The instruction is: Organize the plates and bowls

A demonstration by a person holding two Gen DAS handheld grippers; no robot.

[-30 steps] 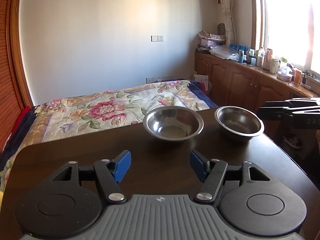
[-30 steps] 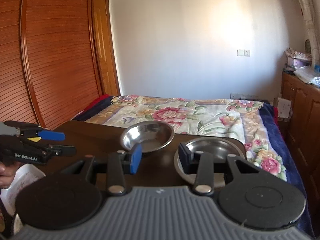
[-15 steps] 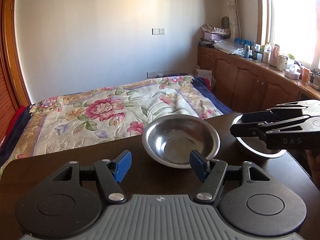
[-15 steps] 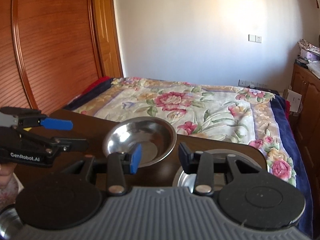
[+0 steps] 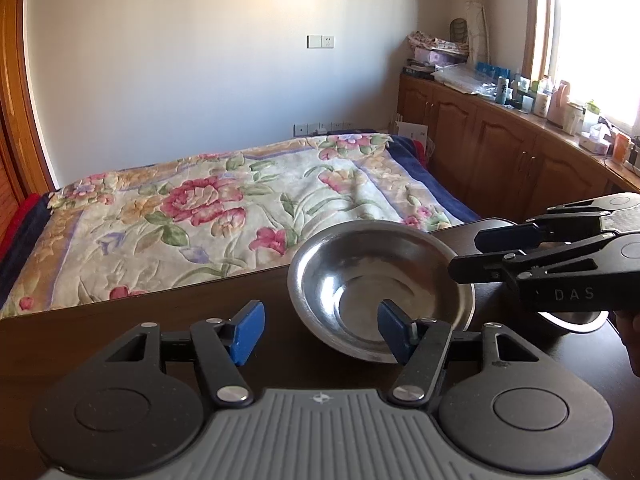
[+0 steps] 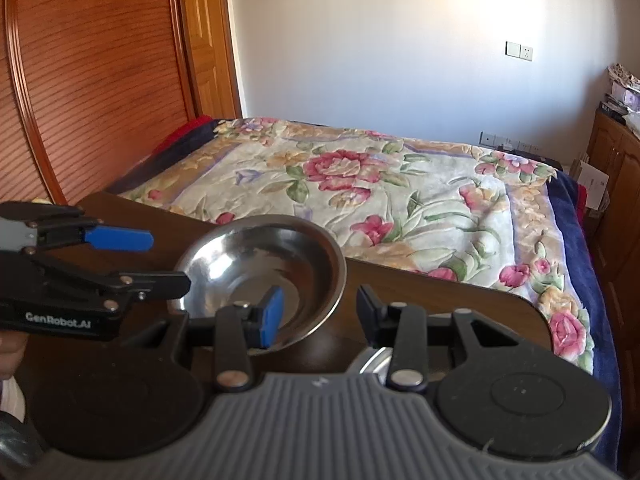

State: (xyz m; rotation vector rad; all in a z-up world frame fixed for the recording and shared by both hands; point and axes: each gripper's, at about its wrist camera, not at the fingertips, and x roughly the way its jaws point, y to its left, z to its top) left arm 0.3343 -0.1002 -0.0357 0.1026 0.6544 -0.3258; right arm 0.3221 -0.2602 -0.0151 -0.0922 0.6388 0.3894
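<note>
A steel bowl sits on the dark wooden table, also in the right wrist view. My left gripper is open, its right finger over the bowl's near rim and its left finger outside it. My right gripper is open, its left pad over the bowl's right rim. A second steel bowl lies to the right, mostly hidden under the right gripper; a sliver shows in the right wrist view. Each gripper shows from the side in the other's view: the right one, the left one.
A bed with a floral quilt lies just beyond the table's far edge. Wooden cabinets with clutter on top run along the right wall under a window. A slatted wooden wardrobe stands at the left.
Both grippers have moved forward and closer to the left bowl, which now looks larger. The right gripper has swung left over it, and the second bowl has slipped almost out of sight.
</note>
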